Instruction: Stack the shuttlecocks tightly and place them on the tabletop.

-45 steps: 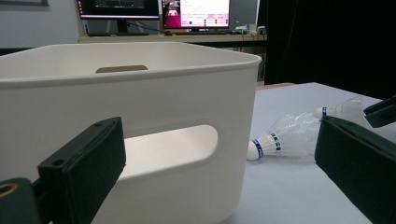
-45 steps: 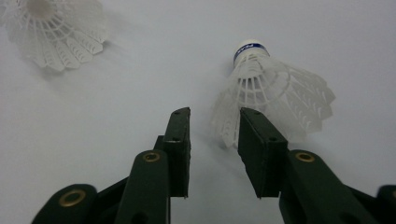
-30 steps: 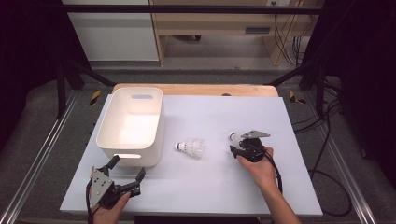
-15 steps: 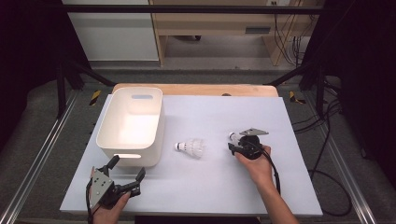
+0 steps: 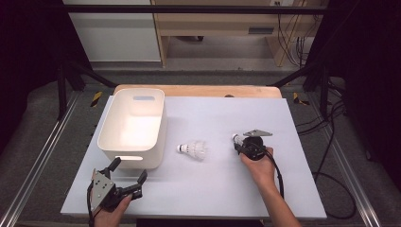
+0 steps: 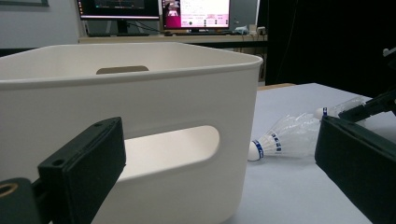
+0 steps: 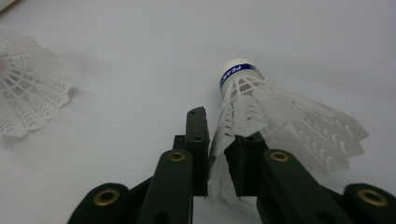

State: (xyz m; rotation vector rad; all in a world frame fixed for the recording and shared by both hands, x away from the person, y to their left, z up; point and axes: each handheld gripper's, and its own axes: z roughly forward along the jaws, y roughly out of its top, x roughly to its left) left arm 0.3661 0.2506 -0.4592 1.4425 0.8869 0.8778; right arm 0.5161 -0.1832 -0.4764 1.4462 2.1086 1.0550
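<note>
With its jaws just having closed, the right gripper (image 7: 217, 140) clamps the skirt of a shuttlecock (image 7: 261, 116) near the table's (image 5: 302, 189) right edge, cork pointing away, a grip fit for lifting. Left gripper (image 5: 127, 174) waits spread apart at the near-left corner, facing the bin (image 5: 132, 124), likely to steady it; a second shuttlecock (image 5: 193, 149) lies mid-table.

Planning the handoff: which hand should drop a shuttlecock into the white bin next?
Right: right gripper has just closed on a shuttlecock. Left gripper is open, holding nothing, beside the bin.
</note>
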